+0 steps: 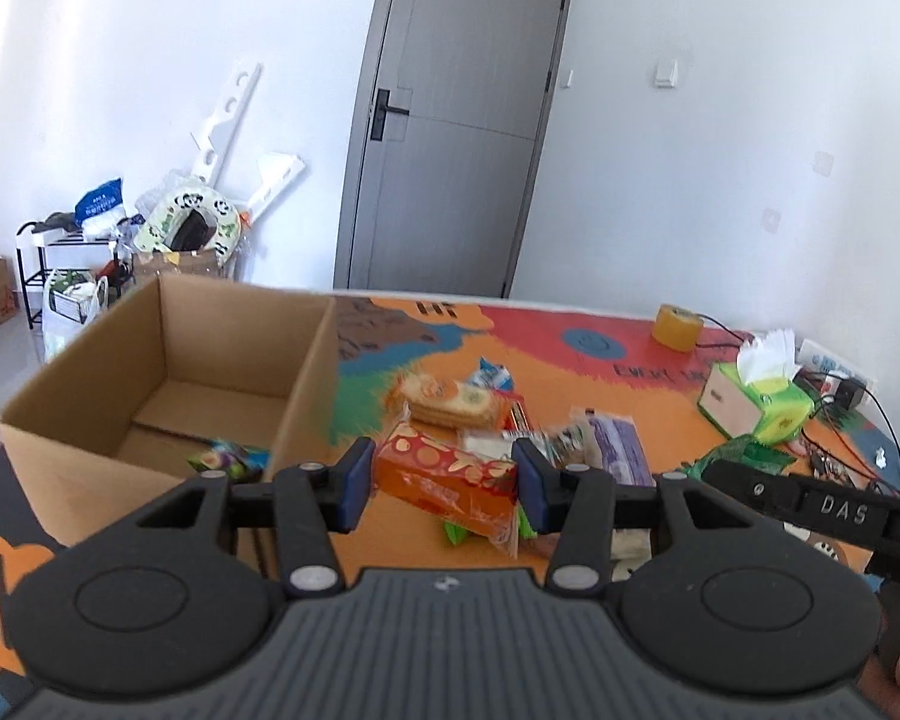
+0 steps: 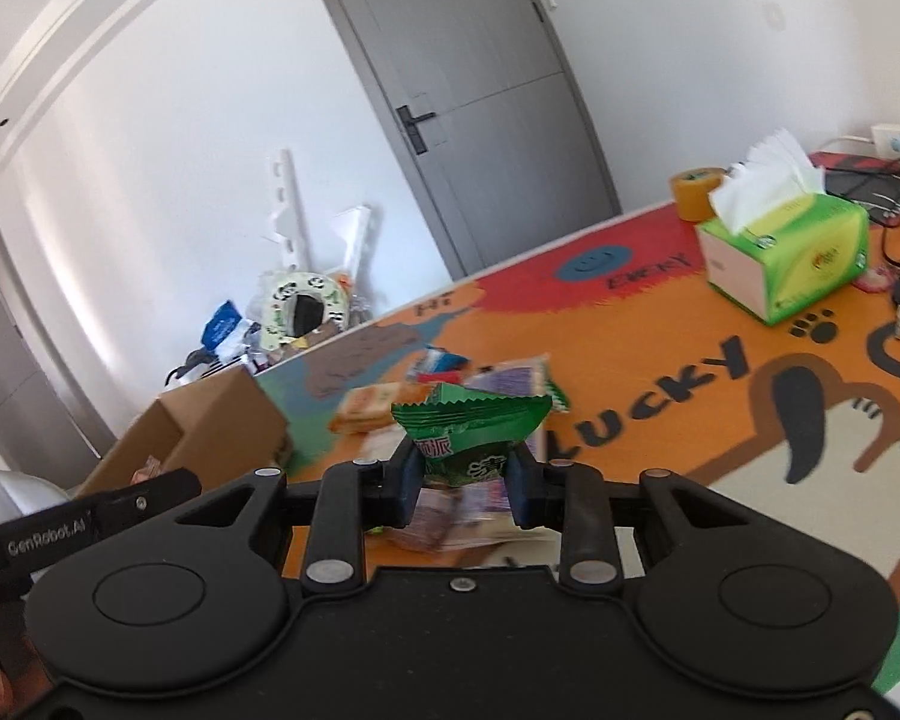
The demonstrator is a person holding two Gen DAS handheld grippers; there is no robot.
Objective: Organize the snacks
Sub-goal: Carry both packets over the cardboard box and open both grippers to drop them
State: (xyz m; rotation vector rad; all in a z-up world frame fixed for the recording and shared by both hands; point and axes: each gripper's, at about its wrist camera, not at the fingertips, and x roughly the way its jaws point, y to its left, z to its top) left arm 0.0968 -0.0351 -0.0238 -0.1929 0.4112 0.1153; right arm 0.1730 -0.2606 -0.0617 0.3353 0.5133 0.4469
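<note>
**Operator:** What is held at this point, and where is each item?

**Technician:** The left gripper (image 1: 444, 480) is clamped on an orange snack pack (image 1: 447, 477), its blue pads pressed against the two ends. The right gripper (image 2: 462, 474) is clamped on a green snack packet (image 2: 471, 438), pinched at its lower half with the serrated top standing free. Both items appear to be lifted clear of the loose snack pile (image 1: 510, 420) on the colourful table mat (image 2: 660, 360).

**Operator:** Where are they to be placed?

**Technician:** The cardboard box (image 1: 168, 372) at the left of the table is judged to be the destination. One small packet (image 1: 231, 457) is already seen on its floor.

**Operator:** How is the transfer to be done well?

**Technician:** Each pack should be carried over the near wall of the box with clearance, so that the trailing wrapper is not caught on the rim. The grip should be kept firm until the pack is inside and low. The two grippers should be brought in one after the other, since they are close together and a collision is likely. The tissue box (image 2: 786, 258) and tape roll (image 2: 696, 192) lie well apart from the path.
</note>
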